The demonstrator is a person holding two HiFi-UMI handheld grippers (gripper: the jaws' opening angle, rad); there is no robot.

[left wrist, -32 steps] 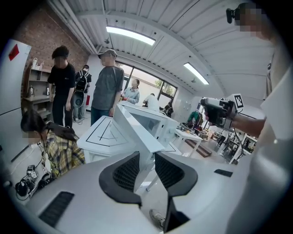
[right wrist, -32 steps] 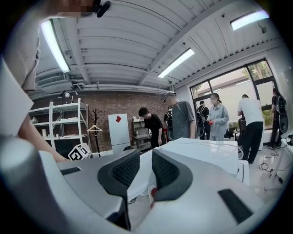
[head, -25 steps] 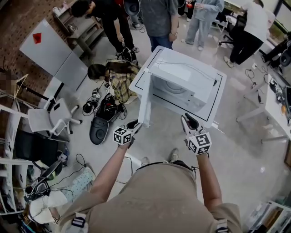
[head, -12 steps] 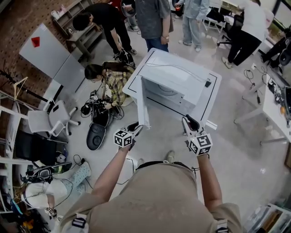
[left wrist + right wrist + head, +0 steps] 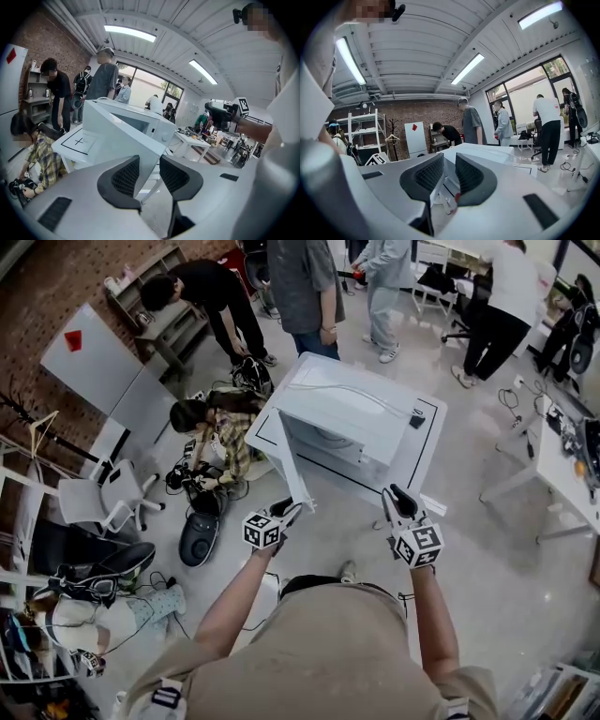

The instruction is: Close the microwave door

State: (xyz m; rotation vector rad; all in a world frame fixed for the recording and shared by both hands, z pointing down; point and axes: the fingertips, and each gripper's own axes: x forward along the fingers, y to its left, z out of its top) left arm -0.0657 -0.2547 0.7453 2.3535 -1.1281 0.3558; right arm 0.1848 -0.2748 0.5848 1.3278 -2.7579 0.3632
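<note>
Over the last second my left gripper [image 5: 149, 168] has held its station at the near free edge of the microwave door [image 5: 294, 461]. The door has not swung in, so the closing stroke is still to be made.

My left gripper's ribbed black pads stand partly open with the door's edge lined up in the gap; contact is not confirmed. The door is a flat, smooth white panel, standing open towards me.

The boxy white microwave [image 5: 361, 413] sits on a white table [image 5: 427, 461].

My right gripper [image 5: 397, 501] is narrowly open and empty.
</note>
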